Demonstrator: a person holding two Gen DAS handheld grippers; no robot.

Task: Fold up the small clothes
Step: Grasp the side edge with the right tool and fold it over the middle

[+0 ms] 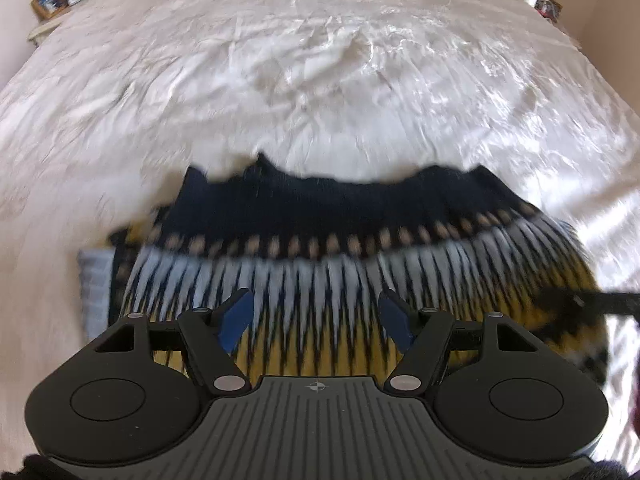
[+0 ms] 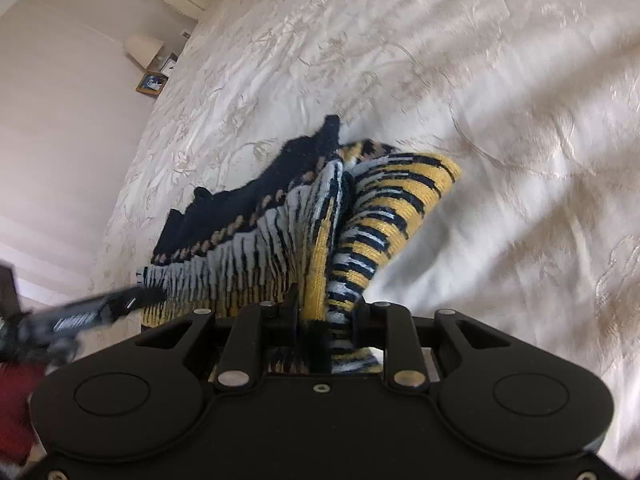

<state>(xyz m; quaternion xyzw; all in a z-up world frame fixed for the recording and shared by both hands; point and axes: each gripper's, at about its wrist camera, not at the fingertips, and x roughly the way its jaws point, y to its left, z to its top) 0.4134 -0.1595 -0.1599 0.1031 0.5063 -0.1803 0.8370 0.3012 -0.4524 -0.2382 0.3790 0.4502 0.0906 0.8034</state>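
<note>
A wide bed with a creased cream satin bedspread [image 1: 320, 60] fills both views. A wood-framed picture [image 1: 47, 3] and a cream lampshade [image 2: 143, 49] stand at its far end.

sweater [image 1: 320, 248]: motion-blurred, near part hidden under left hand-held gripper [image 1: 316, 320] | right hand-held gripper [image 2: 324, 312]: fingertips buried in knit | bedside photo frames [image 1: 48, 2]: too small to tell

Knitted garment [image 1: 320, 248], navy band above grey and yellow zigzags, spread on the bed; its near edge is bunched and raised.
</note>
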